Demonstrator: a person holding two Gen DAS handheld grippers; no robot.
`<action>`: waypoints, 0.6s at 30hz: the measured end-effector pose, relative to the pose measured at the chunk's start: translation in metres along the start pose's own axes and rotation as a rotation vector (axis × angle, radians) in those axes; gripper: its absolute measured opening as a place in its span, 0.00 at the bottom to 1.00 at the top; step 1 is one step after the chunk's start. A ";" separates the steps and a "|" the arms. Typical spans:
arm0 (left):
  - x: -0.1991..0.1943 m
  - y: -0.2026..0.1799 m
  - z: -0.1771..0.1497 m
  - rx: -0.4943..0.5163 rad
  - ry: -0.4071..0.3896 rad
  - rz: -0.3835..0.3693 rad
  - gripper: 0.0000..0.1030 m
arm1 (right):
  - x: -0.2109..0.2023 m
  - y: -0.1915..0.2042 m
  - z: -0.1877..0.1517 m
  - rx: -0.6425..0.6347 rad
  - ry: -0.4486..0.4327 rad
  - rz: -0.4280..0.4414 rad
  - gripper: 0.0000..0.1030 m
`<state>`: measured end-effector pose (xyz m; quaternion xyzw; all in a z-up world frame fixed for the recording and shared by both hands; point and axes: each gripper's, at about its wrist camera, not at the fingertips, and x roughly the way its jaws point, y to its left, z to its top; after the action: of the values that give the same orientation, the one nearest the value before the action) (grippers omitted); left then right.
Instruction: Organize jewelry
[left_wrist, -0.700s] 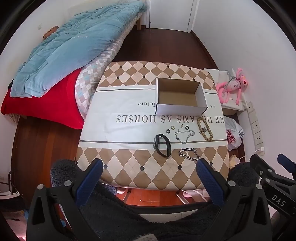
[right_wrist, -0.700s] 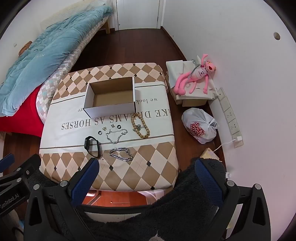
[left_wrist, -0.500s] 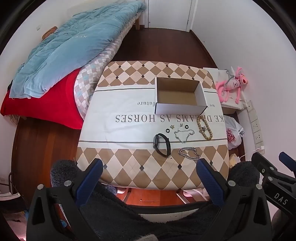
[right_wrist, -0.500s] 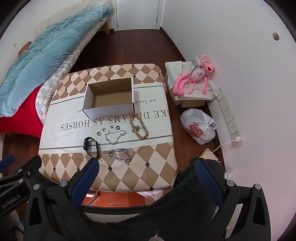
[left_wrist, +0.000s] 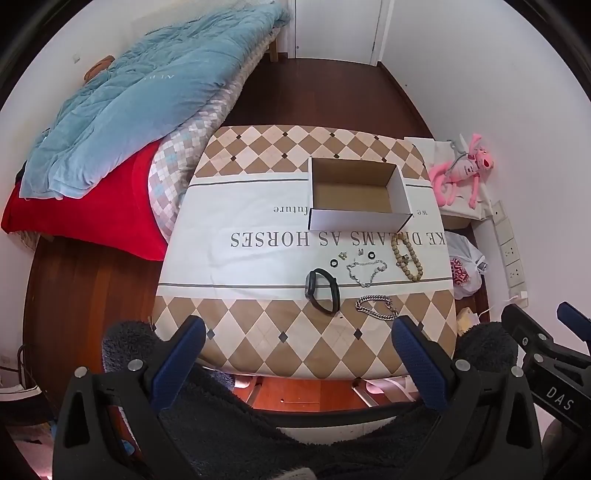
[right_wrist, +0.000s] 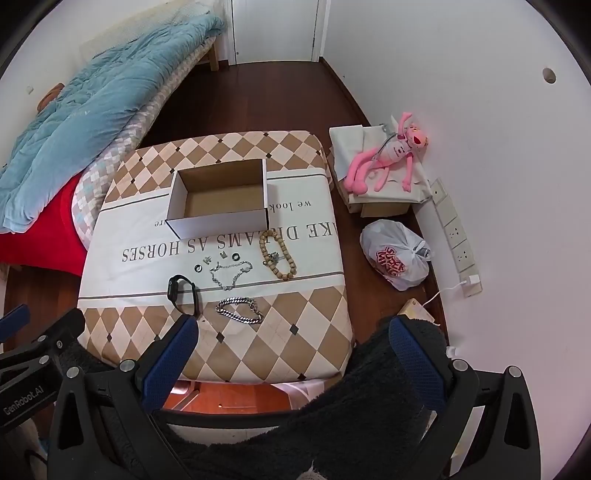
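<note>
I hold both tools high above the table, which is covered by a cloth with brown-and-cream diamonds and a white band of printed lettering. My left gripper has its blue-padded jaws spread as wide as they go, with nothing between them. My right gripper stands the same: jaws fully apart, nothing held. Both tools point steeply down at the table's near edge.

The open white cardboard box with a brown inside sits on the white band toward the far side; I see nothing lying in it.

The jewelry lies in a loose group nearer to me than the box. The string of round wooden beads is on the right, just beside the box's near right corner. To its left lies a thin silver chain, and beyond that chain a row of small pieces: two dark rings and what appear to be small metal charms, too small for me to identify. The black wristband with a dark face rests across the grey stripe. The heavy silver link bracelet lies nearest my jaws, on the diamond pattern.

Off the table, a pink plush toy lies on a low white-covered stand by the wall.
</note>
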<state>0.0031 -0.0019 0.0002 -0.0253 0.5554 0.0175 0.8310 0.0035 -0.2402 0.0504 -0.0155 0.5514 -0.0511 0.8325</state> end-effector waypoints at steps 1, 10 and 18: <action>-0.001 0.000 0.001 0.000 0.002 0.000 1.00 | 0.001 -0.001 0.000 0.001 0.000 0.001 1.00; -0.007 -0.005 0.005 0.000 -0.007 -0.003 1.00 | -0.008 0.000 0.004 -0.005 -0.018 -0.003 1.00; -0.009 -0.004 0.005 0.002 -0.010 -0.003 1.00 | -0.009 0.000 0.004 -0.005 -0.020 -0.003 1.00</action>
<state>0.0047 -0.0060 0.0109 -0.0251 0.5513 0.0158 0.8338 0.0038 -0.2393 0.0604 -0.0190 0.5432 -0.0509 0.8379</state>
